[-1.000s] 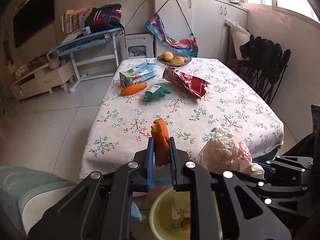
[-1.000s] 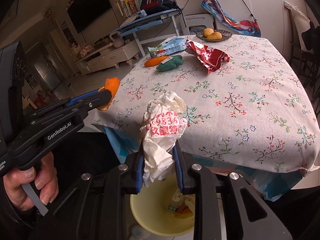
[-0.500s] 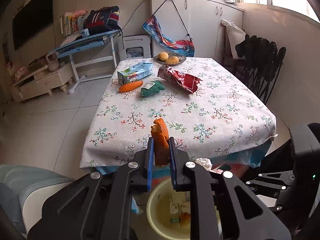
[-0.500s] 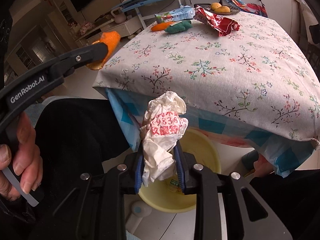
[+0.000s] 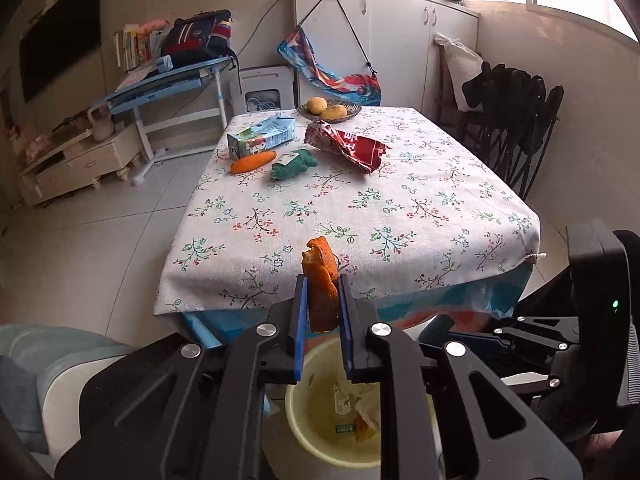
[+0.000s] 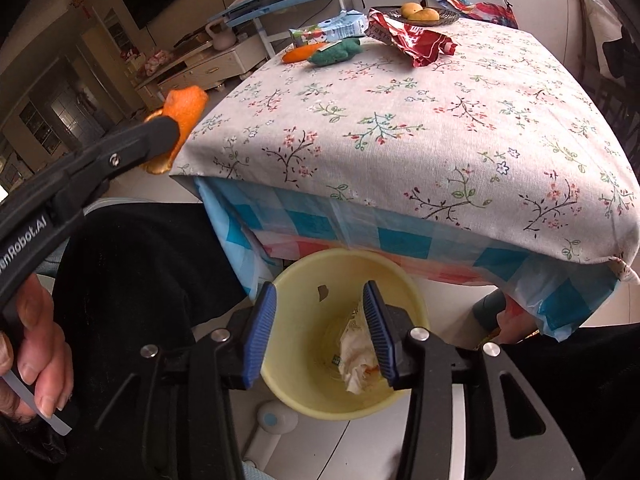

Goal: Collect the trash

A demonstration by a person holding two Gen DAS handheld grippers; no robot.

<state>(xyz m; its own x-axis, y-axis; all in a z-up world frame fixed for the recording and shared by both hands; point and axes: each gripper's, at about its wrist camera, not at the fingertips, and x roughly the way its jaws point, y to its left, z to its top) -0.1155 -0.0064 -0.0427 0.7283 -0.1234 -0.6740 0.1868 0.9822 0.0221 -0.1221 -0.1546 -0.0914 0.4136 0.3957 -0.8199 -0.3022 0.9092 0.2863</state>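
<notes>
The bench (image 6: 420,128) is covered by a matt woven cloth with a floral print, over a glossy checked plastic sheet (image 6: 400,236) at its edge. The bin (image 6: 288,380) is smooth pale yellow plastic, and the wrapper (image 6: 356,360) inside it is crumpled white paper. Each tool, left (image 5: 322,312) and right (image 6: 320,332), is matt black plastic with ribbed blue rubber-like pads (image 6: 260,332) and bright metal screws, and the peel (image 5: 320,280) has a rough, dull orange skin.
</notes>
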